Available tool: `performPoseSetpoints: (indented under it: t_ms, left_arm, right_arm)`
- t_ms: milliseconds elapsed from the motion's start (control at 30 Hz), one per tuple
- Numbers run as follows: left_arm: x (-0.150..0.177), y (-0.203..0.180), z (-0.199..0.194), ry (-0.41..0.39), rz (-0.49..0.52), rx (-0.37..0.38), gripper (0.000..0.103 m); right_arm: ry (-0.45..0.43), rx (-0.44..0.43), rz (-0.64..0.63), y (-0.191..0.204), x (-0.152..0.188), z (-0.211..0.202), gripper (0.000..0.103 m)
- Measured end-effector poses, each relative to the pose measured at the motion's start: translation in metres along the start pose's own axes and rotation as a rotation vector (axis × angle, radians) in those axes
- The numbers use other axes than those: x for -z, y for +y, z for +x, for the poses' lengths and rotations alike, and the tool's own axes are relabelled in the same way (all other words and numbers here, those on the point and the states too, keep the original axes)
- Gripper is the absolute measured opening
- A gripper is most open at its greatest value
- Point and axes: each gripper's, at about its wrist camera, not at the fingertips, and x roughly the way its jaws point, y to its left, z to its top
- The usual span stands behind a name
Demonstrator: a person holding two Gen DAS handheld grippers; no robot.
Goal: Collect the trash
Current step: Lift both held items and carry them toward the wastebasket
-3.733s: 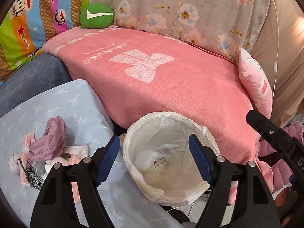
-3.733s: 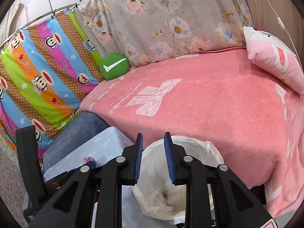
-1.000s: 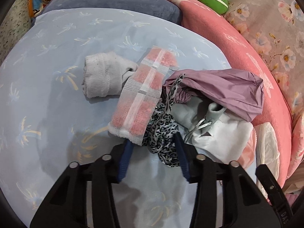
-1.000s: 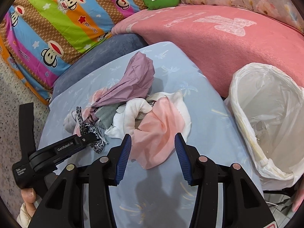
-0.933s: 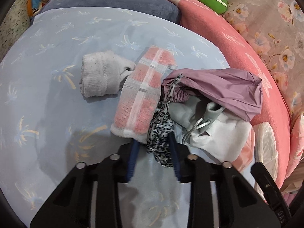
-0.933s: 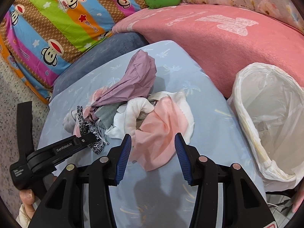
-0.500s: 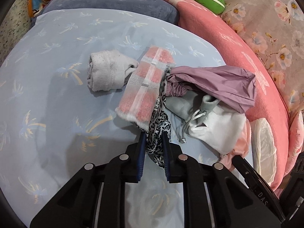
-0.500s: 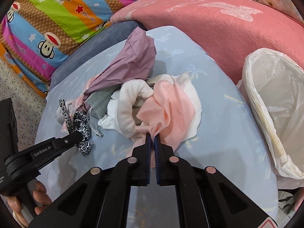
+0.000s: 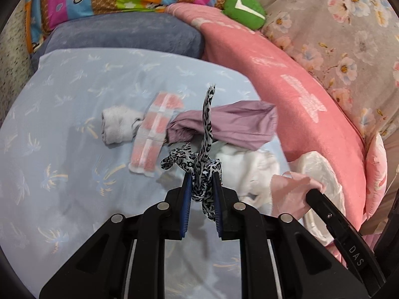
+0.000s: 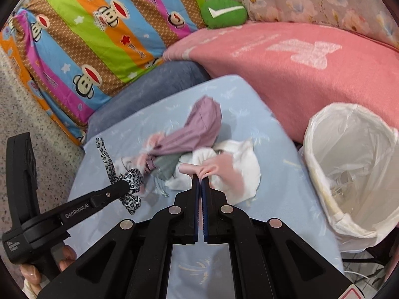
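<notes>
My left gripper (image 9: 202, 185) is shut on a leopard-print fabric strip (image 9: 205, 134) and holds it lifted above the light blue sheet (image 9: 62, 149); it also shows in the right wrist view (image 10: 129, 182). My right gripper (image 10: 200, 178) is shut on a pale pink cloth (image 10: 224, 172), also seen in the left wrist view (image 9: 291, 189). The remaining pile on the sheet holds a mauve cloth (image 9: 232, 124), a pink-and-white sock (image 9: 154, 137), a grey rolled sock (image 9: 117, 127) and a white cloth (image 10: 239, 154). The white-lined trash bin (image 10: 349, 164) stands to the right.
A pink blanket (image 10: 311, 62) covers the bed behind the bin. A striped monkey-print quilt (image 10: 87, 37) and a green cushion (image 10: 223, 12) lie at the back. A blue-grey cushion (image 9: 124, 35) borders the sheet. Speckled floor (image 10: 30, 114) is at the left.
Both grippers moved from the bin to the pile and closed. The left one took the leopard strip and lifted it; the right one pinched the pink cloth and raised it.
</notes>
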Motion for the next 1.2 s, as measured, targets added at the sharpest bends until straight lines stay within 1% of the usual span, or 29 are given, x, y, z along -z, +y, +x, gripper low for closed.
performPoseSetpoints:
  t_ms: [200,400,600,933,1200]
  left_arm:
    - [-0.013,-0.040,-0.018,-0.050,0.084,0.051,0.016]
    - [-0.022,-0.087,-0.027,-0.089,0.188,0.101,0.016]
    - [-0.022,-0.134,-0.022,-0.086,0.289,0.158,0.016]
    - [-0.008,-0.197,-0.010,-0.054,0.420,0.214,0.016]
    - [-0.001,-0.231,0.004,-0.008,0.490,0.251,0.018]
  right_arm:
    - [-0.100,0.001,0.017,-0.011,-0.024,-0.044,0.002]
    - [-0.195,0.031,0.049,-0.034,-0.047,-0.085,0.002]
    - [-0.261,0.080,0.095,-0.070,-0.060,-0.118,0.002]
    - [-0.309,0.159,0.163,-0.128,-0.063,-0.149,0.002]
    - [-0.309,0.194,0.199,-0.156,-0.060,-0.154,0.002]
